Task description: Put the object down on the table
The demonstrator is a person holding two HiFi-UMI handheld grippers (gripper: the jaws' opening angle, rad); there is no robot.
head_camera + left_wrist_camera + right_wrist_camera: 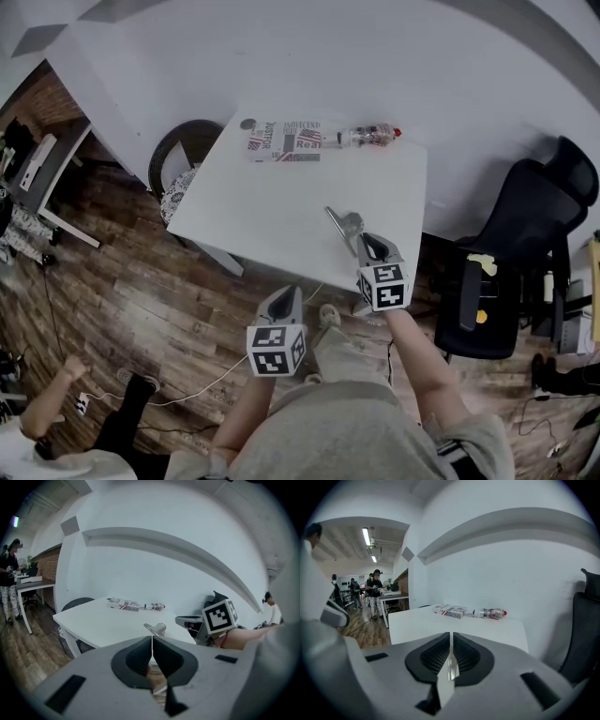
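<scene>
A small silvery metal object sticks out over the near right part of the white table. My right gripper is shut on its near end. In the right gripper view a thin shiny strip of it stands pinched between the dark pads. The left gripper view shows the object at the table's near edge; whether it touches the tabletop I cannot tell. My left gripper hangs lower left, off the table and over the wooden floor, shut with nothing between its jaws.
At the table's far edge lie a printed box and a plastic bottle on its side. A round dark chair stands at the table's left, a black office chair at its right. A person crouches lower left.
</scene>
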